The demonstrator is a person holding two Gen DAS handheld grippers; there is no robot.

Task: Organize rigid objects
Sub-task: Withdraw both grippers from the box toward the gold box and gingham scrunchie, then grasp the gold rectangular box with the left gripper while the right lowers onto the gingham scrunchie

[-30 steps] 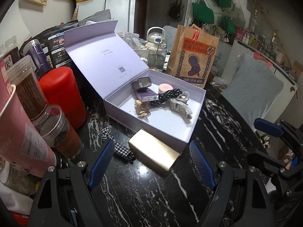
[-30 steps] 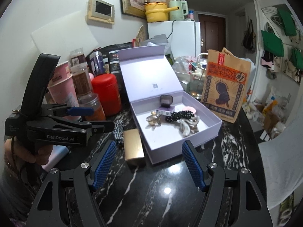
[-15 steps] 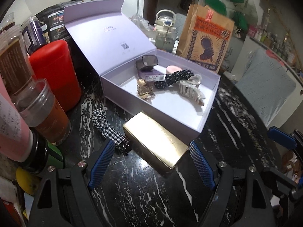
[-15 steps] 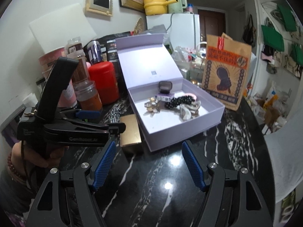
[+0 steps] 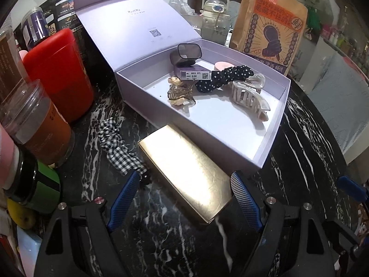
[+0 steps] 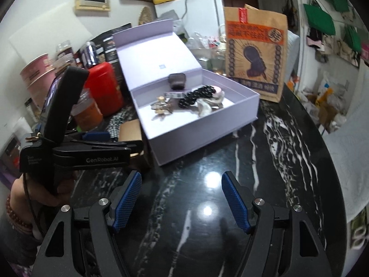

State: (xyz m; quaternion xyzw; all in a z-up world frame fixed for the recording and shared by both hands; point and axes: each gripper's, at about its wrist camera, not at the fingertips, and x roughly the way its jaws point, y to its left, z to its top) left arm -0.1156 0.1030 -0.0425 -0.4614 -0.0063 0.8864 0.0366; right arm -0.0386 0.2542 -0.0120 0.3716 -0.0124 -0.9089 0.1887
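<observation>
The left claw (image 5: 185,185), jaws apart, has dropped closer around the gold box (image 5: 184,173); right claw (image 6: 182,196) likewise open, lower.

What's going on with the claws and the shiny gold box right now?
Both claws open, holding nothing. Left claw straddles the gold box, pads not touching. Right claw over bare tabletop. Checked scrunchie lies against the gold box.

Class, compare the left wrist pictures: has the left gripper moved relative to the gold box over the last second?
Yes. The left gripper has come down and closer: the gold box, resting against the lavender box, now lies between its open fingers.
</observation>
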